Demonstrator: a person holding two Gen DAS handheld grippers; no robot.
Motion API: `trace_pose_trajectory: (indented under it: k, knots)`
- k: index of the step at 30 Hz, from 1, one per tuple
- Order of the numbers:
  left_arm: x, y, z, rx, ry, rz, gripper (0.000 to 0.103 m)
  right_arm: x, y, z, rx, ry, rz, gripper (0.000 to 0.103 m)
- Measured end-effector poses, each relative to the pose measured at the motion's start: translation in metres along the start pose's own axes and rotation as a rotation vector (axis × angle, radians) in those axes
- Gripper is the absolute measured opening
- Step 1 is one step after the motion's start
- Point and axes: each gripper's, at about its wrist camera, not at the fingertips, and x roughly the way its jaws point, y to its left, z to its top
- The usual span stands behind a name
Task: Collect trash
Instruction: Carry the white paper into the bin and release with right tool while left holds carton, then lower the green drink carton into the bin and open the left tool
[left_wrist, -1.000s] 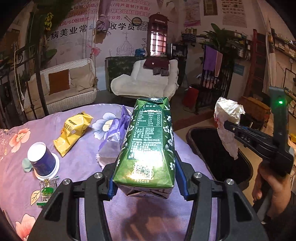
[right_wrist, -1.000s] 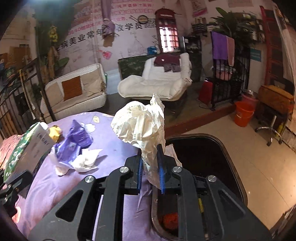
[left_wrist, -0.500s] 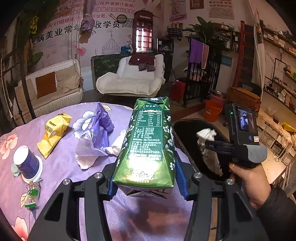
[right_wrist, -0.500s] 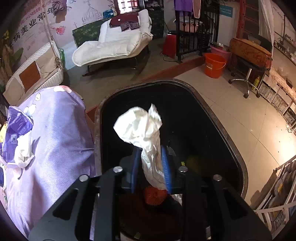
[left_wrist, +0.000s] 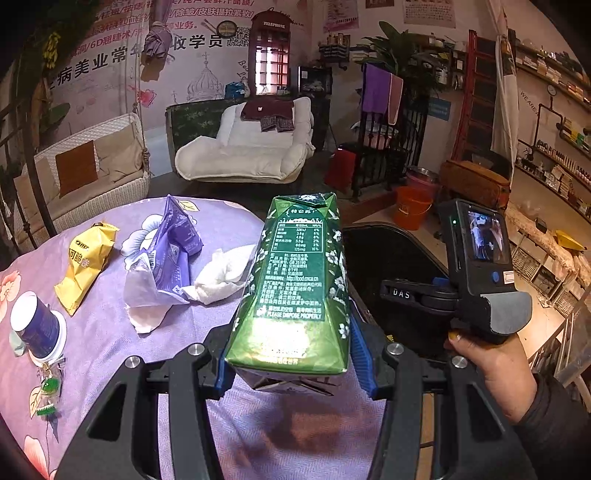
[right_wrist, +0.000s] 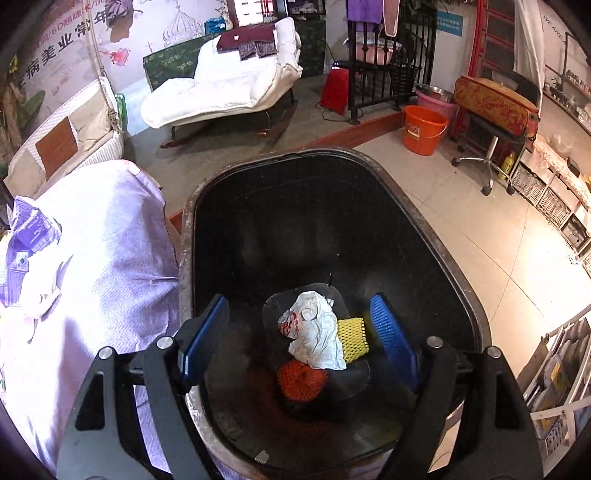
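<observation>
My left gripper (left_wrist: 291, 363) is shut on a green milk carton (left_wrist: 295, 284) and holds it upright above the purple tablecloth (left_wrist: 110, 332), beside the black trash bin (left_wrist: 384, 254). My right gripper (right_wrist: 295, 332) is open and empty over the bin (right_wrist: 207, 206). The crumpled white paper (right_wrist: 316, 334) lies at the bin's bottom on a yellow foam net (right_wrist: 354, 334) and an orange one (right_wrist: 301, 380). On the table lie a purple wrapper (left_wrist: 170, 254), a white tissue (left_wrist: 225, 273), a yellow snack bag (left_wrist: 86, 260), a blue cup (left_wrist: 37, 326) and a small green wrapper (left_wrist: 48, 391).
The right hand-held gripper's body (left_wrist: 476, 269) sits just right of the carton over the bin. An orange bucket (right_wrist: 423, 129), a stool (right_wrist: 491, 129), a white lounge chair (right_wrist: 229, 85) and a wicker sofa (left_wrist: 85, 173) stand around. The table edge (right_wrist: 162, 221) borders the bin.
My right gripper opened over the bin and the white paper dropped to the bottom. My left gripper with the carton has shifted slightly toward the bin.
</observation>
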Motion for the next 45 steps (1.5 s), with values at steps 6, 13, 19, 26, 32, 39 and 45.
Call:
trace_pose_trajectory:
  k: [6, 13, 19, 26, 32, 39, 45]
  knots:
    - [0.014, -0.009, 0.008, 0.019, 0.022, -0.046, 0.051, -0.017, -0.003, -0.007, 0.020, -0.053, 0.029, 0.085]
    - [0.038, -0.025, 0.015, 0.033, 0.064, -0.109, 0.051, -0.039, -0.014, -0.012, 0.051, -0.121, 0.032, 0.087]
    - [0.064, -0.038, 0.025, 0.041, 0.110, -0.162, 0.051, -0.060, -0.029, -0.019, 0.092, -0.190, 0.015, 0.089]
    - [0.097, -0.056, 0.031, 0.035, 0.186, -0.221, 0.051, -0.071, -0.049, -0.019, 0.171, -0.227, -0.003, 0.090]
    - [0.118, -0.066, 0.032, 0.034, 0.231, -0.232, 0.051, -0.075, -0.067, -0.019, 0.235, -0.253, -0.063, 0.090]
    - [0.133, -0.073, 0.032, 0.044, 0.281, -0.230, 0.051, -0.078, -0.092, -0.021, 0.351, -0.295, -0.130, 0.093]
    - [0.145, -0.087, 0.030, 0.073, 0.325, -0.235, 0.053, -0.083, -0.101, -0.021, 0.384, -0.328, -0.120, 0.094]
